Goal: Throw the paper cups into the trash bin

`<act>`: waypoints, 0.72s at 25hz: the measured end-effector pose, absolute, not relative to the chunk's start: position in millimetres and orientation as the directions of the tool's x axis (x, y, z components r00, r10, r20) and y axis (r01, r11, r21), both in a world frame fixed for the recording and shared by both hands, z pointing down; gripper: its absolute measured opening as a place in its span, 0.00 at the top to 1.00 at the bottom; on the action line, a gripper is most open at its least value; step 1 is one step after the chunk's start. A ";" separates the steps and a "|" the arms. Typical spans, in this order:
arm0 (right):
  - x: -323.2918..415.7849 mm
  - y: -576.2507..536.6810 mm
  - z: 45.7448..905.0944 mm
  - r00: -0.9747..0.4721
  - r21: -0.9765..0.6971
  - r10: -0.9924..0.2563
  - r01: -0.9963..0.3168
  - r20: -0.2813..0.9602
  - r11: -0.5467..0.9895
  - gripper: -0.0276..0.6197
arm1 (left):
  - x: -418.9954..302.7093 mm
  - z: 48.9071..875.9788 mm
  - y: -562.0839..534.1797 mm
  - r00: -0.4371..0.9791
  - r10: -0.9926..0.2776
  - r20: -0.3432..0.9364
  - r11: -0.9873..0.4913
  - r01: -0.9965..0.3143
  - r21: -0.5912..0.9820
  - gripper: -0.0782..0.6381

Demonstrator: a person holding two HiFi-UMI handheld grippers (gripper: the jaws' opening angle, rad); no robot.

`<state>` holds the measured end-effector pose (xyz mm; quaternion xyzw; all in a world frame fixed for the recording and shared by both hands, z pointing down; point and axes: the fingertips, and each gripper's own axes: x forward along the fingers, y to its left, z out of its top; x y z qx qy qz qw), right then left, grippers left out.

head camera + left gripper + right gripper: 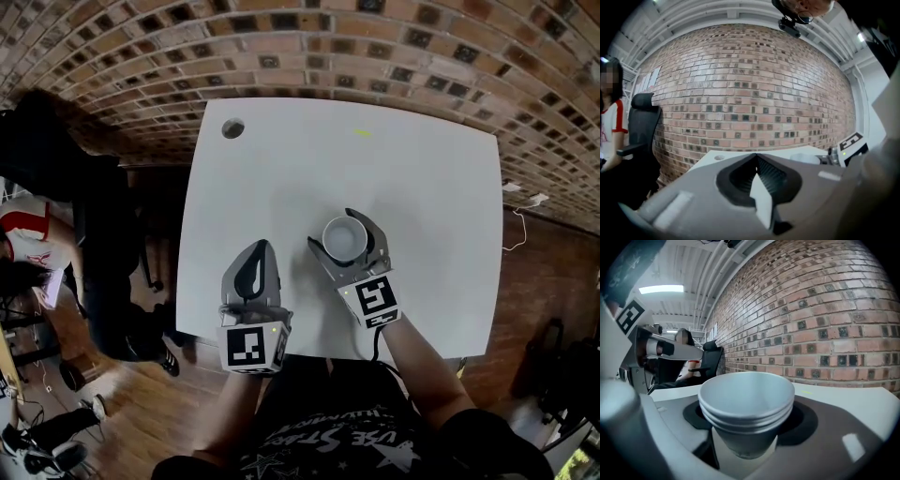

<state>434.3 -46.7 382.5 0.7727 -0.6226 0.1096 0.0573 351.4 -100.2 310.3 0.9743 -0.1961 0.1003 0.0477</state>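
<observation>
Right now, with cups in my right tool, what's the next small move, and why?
Probably lift slightly: the right tool looks closed on the stacked paper cups, which rest on the white table, and no bin is in view.

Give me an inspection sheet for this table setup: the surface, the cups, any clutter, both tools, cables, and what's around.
Surface: white table, bare apart from a round hole near its far left corner and a small yellow mark.
Job's things: paper cups, stacked and upright, between the right tool's jaws; trash bin: nothing seen.
Clutter: nothing seen.
Tools: right tool closed on the cups from both sides; left tool beside it, jaws together, empty.
Cables: white cable on the floor right of the table.
Surroundings: brick wall, black office chair, seated person at left.
</observation>
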 end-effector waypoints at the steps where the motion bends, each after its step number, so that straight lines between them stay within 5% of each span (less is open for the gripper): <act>1: 432.6 -44.0 378.2 0.194 -0.058 -0.953 -0.975 0.231 -0.212 0.41 | 350.4 307.4 -97.8 0.902 -0.377 0.209 -0.918 -0.395 0.050 0.88; 18: 402.2 -21.7 287.8 -0.003 -0.106 -0.998 -0.994 0.059 -0.004 0.41 | 254.0 223.2 -60.8 0.787 -0.612 0.077 -0.791 -0.610 -0.046 0.88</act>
